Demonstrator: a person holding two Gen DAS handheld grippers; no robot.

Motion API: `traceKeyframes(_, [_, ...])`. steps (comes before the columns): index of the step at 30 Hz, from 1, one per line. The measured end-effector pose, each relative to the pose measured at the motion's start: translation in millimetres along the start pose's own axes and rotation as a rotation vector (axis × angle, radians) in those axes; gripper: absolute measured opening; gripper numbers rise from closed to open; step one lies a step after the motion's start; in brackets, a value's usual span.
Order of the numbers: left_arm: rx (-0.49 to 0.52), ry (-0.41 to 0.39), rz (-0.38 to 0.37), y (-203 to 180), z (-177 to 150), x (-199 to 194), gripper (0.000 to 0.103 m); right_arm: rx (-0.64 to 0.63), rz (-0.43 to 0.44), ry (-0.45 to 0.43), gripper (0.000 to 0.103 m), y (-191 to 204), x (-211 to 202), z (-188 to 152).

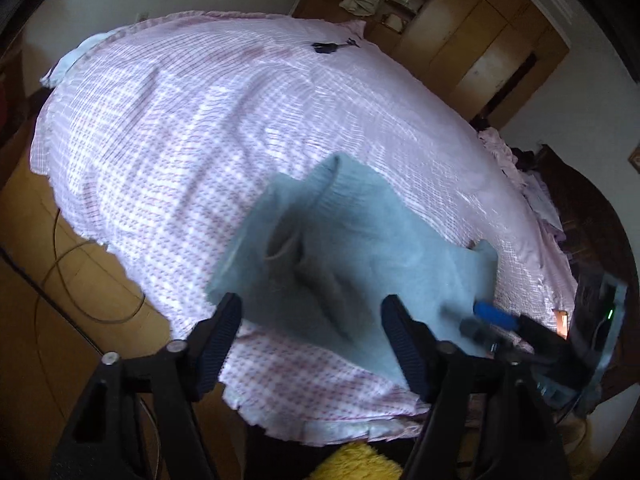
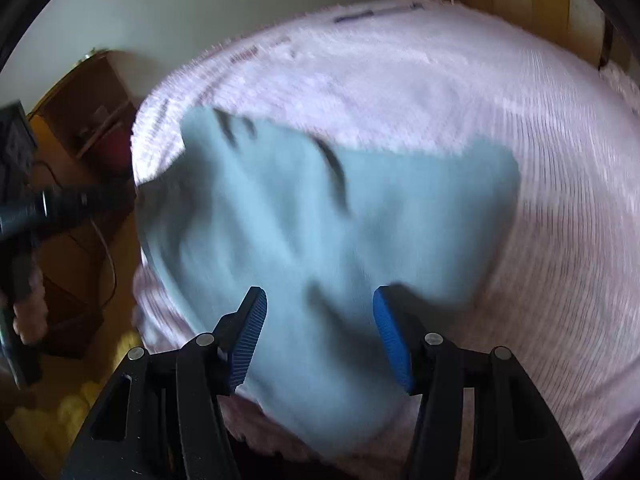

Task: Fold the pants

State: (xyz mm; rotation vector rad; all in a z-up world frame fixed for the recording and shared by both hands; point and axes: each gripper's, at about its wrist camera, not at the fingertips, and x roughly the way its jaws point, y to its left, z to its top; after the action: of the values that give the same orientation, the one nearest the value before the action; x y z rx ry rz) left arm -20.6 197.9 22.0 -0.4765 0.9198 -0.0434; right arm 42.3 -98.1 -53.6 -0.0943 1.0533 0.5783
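Light blue-grey pants [image 1: 352, 256] on the bed, lying over the pink checked bedspread [image 1: 180, 140] near its front edge; in the left wrist view at roughly 5 o'clock from the spread's centre. Already bunched into a compact, several-layered shape, not spread full length. Ribbed band, waistband or cuff, cannot tell which, raised at the 12 o'clock end. Pocket opening or inner fold showing at 9 o'clock of the pile.

Right wrist view: same garment [image 2: 320, 240] as a broad panel, dark creases toward 11 o'clock, one flap extending to 2 o'clock. Heavy motion blur, so edge alignment not readable.

Left gripper [image 1: 312, 320]: jaws spread wide, nothing between them, poised above the near edge of the fabric. Contact with the cloth not determinable.
Right gripper [image 2: 318, 320]: jaws likewise wide apart, empty, over the near half of the pants. Blue pads of the right gripper also visible at 4 o'clock in the left wrist view.

Small dark object [image 1: 332, 47] far across the bed at 12 o'clock, identity unclear.

Judgement on progress: at least one fold apparently made, probably mid-task. Layers uneven, edges not squared. Remaining, likely: one more fold plus flattening. Completion not confirmed from these views.
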Motion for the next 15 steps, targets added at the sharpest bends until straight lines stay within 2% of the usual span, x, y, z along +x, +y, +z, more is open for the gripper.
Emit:
traceKeyframes(1, [0.001,-0.012,-0.012,-5.4,0.1,0.0,0.058,0.024,0.006,0.012,0.049,-5.0,1.8,-5.4])
traceKeyframes(2, [0.001,-0.016,-0.022,-7.6,0.1,0.8,0.054,0.043,0.015,0.02,0.049,-9.2,4.6,-7.4])
traceKeyframes(4, [0.0,-0.02,-0.045,-12.0,1.1,6.4,0.053,0.076,0.038,0.034,0.049,-16.9,6.3,-11.5])
traceKeyframes(9, [-0.003,0.019,0.062,-18.1,5.1,37.6,0.05,0.082,0.056,0.015,0.049,-20.4,-0.8,-16.0])
traceKeyframes(12, [-0.001,0.013,0.08,-21.4,7.8,50.1,0.05,0.092,0.065,0.002,0.049,-24.5,-9.7,-22.2])
traceKeyframes(13, [-0.005,0.015,0.098,-20.4,8.8,54.0,0.043,0.091,0.064,-0.007,0.049,-25.1,-12.3,-22.8])
traceKeyframes(14, [-0.013,0.012,0.12,-18.7,9.2,55.2,0.024,0.09,0.061,-0.015,0.049,-25.1,-14.8,-22.8])
traceKeyframes(15, [-0.028,0.001,0.132,-16.5,9.4,52.1,0.016,0.089,0.06,-0.022,0.049,-24.8,-16.1,-22.1])
